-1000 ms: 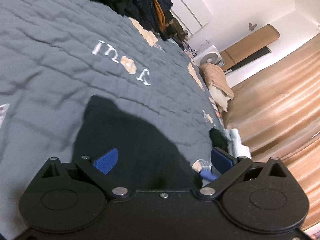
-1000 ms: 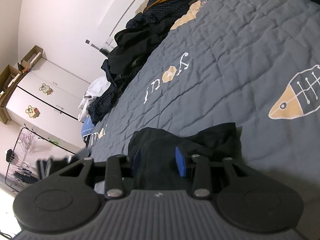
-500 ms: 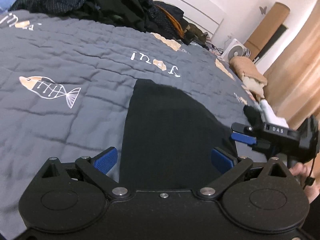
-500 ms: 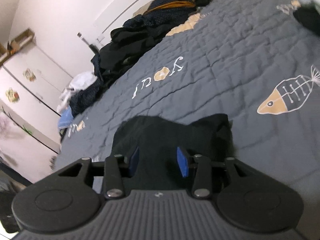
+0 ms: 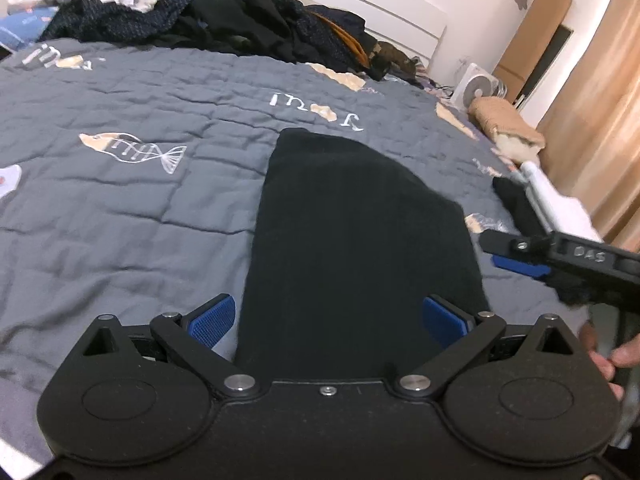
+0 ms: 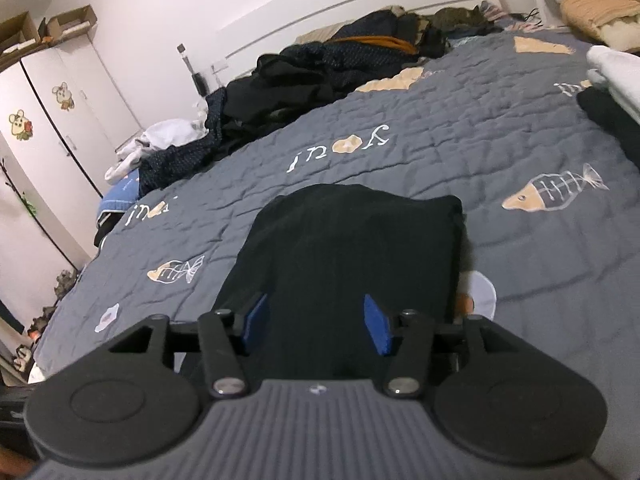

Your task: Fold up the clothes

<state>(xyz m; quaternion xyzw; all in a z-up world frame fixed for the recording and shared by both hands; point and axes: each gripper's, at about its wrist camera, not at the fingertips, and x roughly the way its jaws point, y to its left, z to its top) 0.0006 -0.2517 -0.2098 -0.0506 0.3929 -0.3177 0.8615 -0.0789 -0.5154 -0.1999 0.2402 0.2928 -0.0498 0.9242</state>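
Garment (image 5: pixel 352 240) lies flat on quilt (image 5: pixel 120 208).

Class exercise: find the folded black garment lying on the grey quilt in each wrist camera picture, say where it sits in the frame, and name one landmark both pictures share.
Left wrist view: the folded black garment fills the centre, running from between the jaws up toward the lettering.
Right wrist view: the garment sits centre to lower centre, just beyond the jaws.
Shared landmark: the white lettering on the quilt, just past the garment's far edge.
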